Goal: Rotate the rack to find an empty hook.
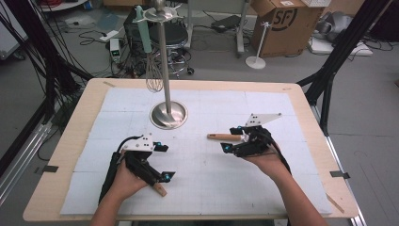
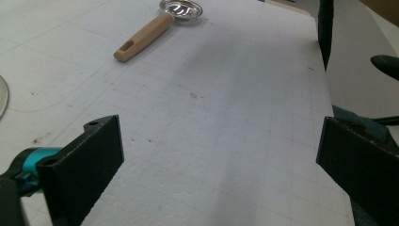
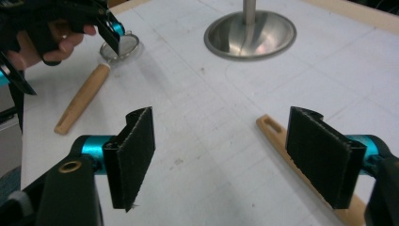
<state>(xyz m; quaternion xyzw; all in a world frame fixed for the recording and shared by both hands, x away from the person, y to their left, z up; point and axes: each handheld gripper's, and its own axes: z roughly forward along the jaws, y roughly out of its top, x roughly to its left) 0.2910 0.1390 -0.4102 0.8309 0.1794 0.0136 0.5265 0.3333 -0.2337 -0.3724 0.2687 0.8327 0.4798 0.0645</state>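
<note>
Both the left gripper (image 1: pixel 161 161) and the right gripper (image 1: pixel 235 139) stand spread, pinching nothing; a small strainer (image 3: pixel 118 46) lies on the counter (image 1: pixel 202 197) at lower left, another wooden-handled utensil (image 1: pixel 223 137) at centre right; both look light, stiff, best taken by the handle.

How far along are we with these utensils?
Done: the whisk hangs on the stand. In hand: the left gripper is open beside the strainer, and the right gripper is open at the other wooden handle; neither is lifted. Left, probably: grip and hang both.
</note>
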